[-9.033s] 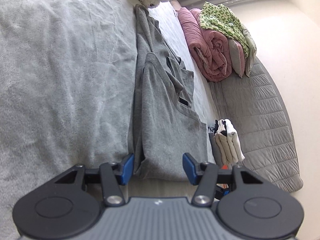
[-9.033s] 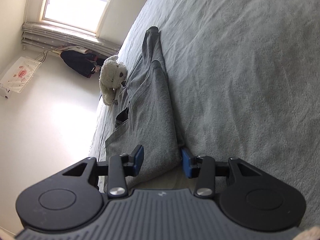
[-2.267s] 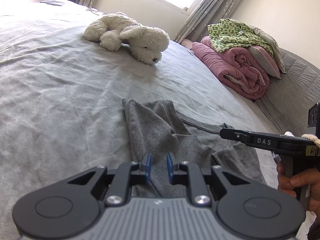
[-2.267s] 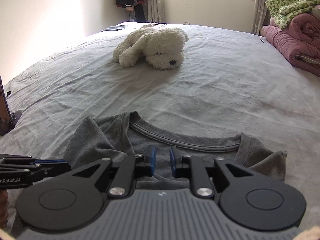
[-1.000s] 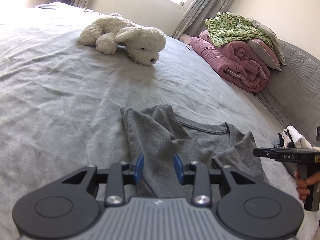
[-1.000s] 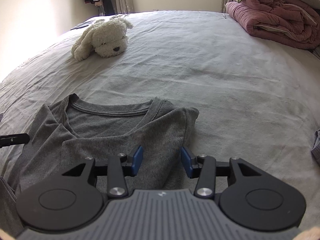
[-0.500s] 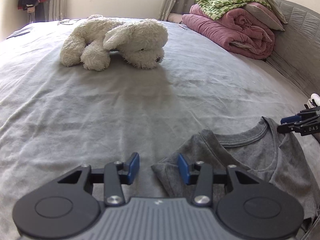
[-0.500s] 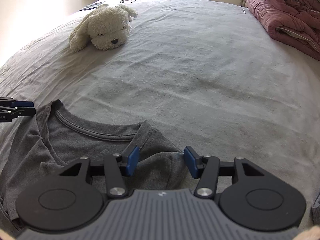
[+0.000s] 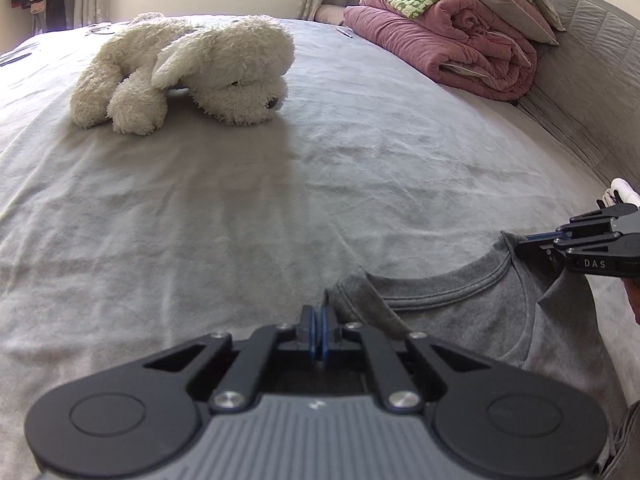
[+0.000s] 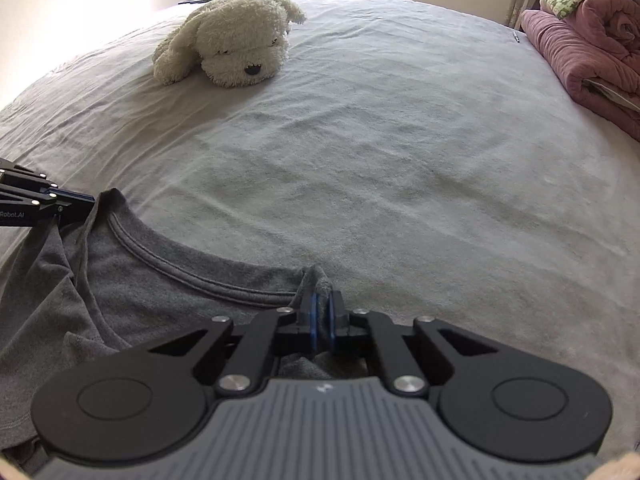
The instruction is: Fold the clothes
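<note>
The right tongs (image 9: pixel 536 245) carry the white letters "DAS" on the side; the left tongs (image 10: pixel 76 200) carry "Robot.AI" (the beginning is cut off).

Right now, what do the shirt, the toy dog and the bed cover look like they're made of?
Shirt: thin matte grey knit, probably cotton jersey; ribbed collar, soft drape.
Toy dog: cream plush with shaggy curly pile.
Bed cover: pale grey, short fuzzy nap, likely fleece or brushed fabric.

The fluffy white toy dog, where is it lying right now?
The white toy dog lies on the grey bed, far side from the grey T-shirt, upper left in both views; the pink quilt is to its right.
</note>
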`<state>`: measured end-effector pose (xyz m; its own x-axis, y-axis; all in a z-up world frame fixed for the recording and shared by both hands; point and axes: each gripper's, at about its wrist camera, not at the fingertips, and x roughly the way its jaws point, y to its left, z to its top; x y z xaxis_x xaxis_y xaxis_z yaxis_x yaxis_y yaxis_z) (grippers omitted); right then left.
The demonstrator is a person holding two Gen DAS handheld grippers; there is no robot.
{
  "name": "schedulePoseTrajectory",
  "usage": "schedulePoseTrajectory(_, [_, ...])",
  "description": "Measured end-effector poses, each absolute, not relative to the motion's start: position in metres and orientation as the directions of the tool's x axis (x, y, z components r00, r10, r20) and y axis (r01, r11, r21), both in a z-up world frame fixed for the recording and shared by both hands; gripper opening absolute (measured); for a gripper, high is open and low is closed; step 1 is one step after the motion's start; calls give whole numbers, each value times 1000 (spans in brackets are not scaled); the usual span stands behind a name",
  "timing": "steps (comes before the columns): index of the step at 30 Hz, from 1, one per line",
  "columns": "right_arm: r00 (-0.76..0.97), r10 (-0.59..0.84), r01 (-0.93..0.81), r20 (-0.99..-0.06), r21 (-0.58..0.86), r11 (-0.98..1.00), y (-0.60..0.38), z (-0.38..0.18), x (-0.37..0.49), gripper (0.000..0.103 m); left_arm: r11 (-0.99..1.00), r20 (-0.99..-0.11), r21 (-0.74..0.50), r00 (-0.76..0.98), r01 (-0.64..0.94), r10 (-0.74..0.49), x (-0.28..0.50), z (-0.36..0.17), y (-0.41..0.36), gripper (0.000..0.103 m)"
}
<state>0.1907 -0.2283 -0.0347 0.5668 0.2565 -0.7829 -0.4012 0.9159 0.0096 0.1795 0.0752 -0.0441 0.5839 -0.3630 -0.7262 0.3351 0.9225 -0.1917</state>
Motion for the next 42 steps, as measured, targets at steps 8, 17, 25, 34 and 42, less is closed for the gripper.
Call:
schedulePoseTrajectory(8, [643,271,-389,-717,-1,921,-232,16,156,6,924,-670,-167,648,343,-361,148,7,74,2])
schedulePoseTrajectory(17, [706,296,-423,-643,-49,905,-230,77,87,6,912,-594,-139,704,387,-389,79,73,75,2])
schedulePoseTrajectory(25, [747,316,-436,-584,-72,897,-238,110,14,6,894,-540,-96,732,437,-415,-8,99,80,2])
schedulePoseTrajectory(34, [766,323,-463,-556,-129,877,-241,92,-69,6,870,-528,-64,724,488,-445,-109,74,85,2])
schedulePoseTrajectory(42, [737,326,-486,-592,-129,864,-244,46,-127,6,860,-597,-56,673,508,-436,-162,18,84,3])
